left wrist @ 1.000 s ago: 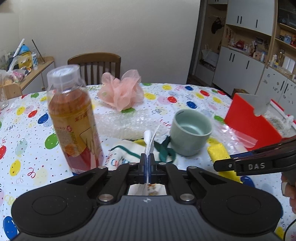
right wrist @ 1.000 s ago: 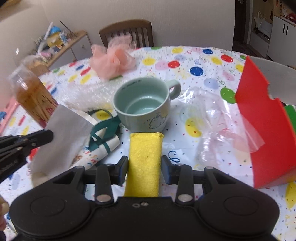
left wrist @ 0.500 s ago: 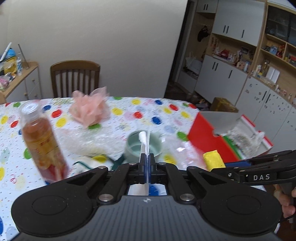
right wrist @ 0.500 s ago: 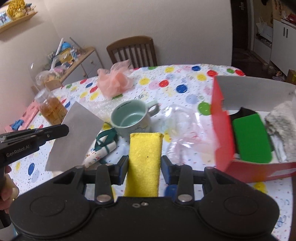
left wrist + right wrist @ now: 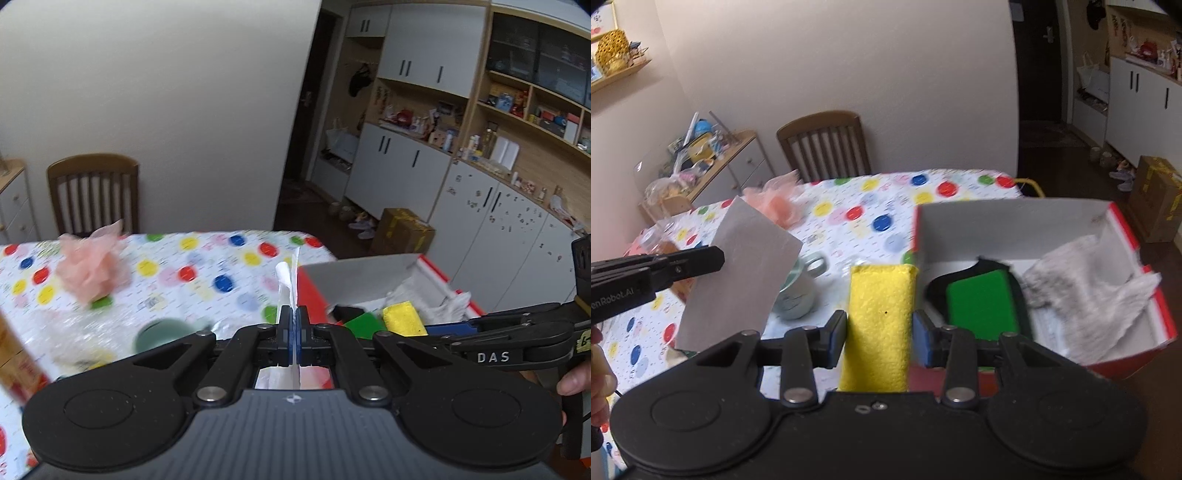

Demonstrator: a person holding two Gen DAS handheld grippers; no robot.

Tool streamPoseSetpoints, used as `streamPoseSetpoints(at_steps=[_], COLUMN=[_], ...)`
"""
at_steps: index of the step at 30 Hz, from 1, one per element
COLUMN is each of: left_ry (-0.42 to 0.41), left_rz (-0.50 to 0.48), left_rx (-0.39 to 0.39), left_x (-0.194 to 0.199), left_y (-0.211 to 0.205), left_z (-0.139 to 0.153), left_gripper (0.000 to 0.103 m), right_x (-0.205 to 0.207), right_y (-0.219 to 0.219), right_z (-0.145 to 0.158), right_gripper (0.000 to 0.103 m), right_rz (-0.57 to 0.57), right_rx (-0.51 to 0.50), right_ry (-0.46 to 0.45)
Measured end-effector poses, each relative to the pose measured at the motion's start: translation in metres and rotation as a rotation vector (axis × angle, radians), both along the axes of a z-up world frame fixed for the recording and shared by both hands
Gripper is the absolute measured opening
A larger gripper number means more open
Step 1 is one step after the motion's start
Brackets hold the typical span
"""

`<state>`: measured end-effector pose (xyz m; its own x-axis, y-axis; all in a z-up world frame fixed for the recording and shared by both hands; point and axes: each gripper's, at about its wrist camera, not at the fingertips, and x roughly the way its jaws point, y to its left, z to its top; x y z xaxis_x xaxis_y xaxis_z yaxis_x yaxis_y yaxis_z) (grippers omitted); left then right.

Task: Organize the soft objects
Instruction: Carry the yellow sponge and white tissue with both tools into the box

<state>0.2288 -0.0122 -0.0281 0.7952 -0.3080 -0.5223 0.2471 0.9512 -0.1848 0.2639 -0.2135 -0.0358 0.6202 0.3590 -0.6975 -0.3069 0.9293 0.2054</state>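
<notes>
**Yellow sponge and grey sheet held up by the red box**

The yellow sponge [image 5: 879,325] was clenched between the pads of the right tongs [image 5: 880,334], standing lengthwise between them, its far end just beside the near-left corner of the red box [image 5: 1137,236]. In the left wrist view the same sponge [image 5: 402,317] showed over the box's near edge, carried by the right tongs [image 5: 443,330] reaching in from the right, with a bit of the person's hand [image 5: 572,382] at the frame edge.

The left tongs [image 5: 293,325] were pinched fully together on a thin grey sheet [image 5: 290,284], seen edge-on and standing up from the pads. From the right wrist view that sheet [image 5: 738,273] appeared as a flat grey rectangle, tilted, gripped at one side by the left tongs [image 5: 716,260], and held above the table [image 5: 871,218] to the left of the red box.

Inside the red box lay a green sponge [image 5: 982,306] on a dark piece, and to its right a crumpled white cloth [image 5: 1089,284]. The box's pale inner wall stood up at the far side.

Left of the box, on the table with its balloon-print cover, stood a pale green mug [image 5: 798,291], partly hidden behind the grey sheet. Further from the box lay a pink mesh puff [image 5: 90,271], and a bottle [image 5: 18,365] of amber drink showed blurred at the left edge. A wooden chair [image 5: 827,144] stood beyond the table, by the wall.
</notes>
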Motion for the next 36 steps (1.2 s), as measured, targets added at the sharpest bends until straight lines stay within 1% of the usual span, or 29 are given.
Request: streamPoseSetpoints(at_steps=[8, 13, 17, 22, 27, 31, 36], left_ry=[-0.009, -0.001, 0.050, 0.119, 0.164, 0.221, 0.228], left_rz=[-0.056, -0.090, -0.122, -0.137, -0.154, -0.152, -0.135], left_rx=[0.011, 0.025, -0.015, -0.045, -0.084, -0.130, -0.106], left_x=[0.030, 0.047, 0.064, 0.085, 0.102, 0.117, 0.138], left_y=[-0.062, -0.100, -0.121, -0.144, -0.159, -0.166, -0.177], left_z=[0.006, 0.004, -0.002, -0.016, -0.029, -0.042, -0.053], left_gripper=[0.001, 0.001, 0.001, 0.001, 0.001, 0.001, 0.001], right_x=[0.017, 0.029, 0.038, 0.052, 0.065, 0.073, 0.082], right_y=[-0.057, -0.089, -0.113, -0.140, -0.154, -0.160, -0.160], right_z=[0.005, 0.003, -0.001, -0.010, -0.021, -0.032, -0.044], right_gripper=[0.037, 0.037, 0.037, 0.037, 0.037, 0.037, 0.037], right_rz=[-0.036, -0.061, -0.083, -0.109, -0.114, -0.109, -0.099], right_rx=[-0.001, -0.004, -0.007, -0.018, -0.043, -0.058, -0.096], right_ry=[-0.026, -0.023, -0.018, -0.006, 0.006, 0.024, 0.036])
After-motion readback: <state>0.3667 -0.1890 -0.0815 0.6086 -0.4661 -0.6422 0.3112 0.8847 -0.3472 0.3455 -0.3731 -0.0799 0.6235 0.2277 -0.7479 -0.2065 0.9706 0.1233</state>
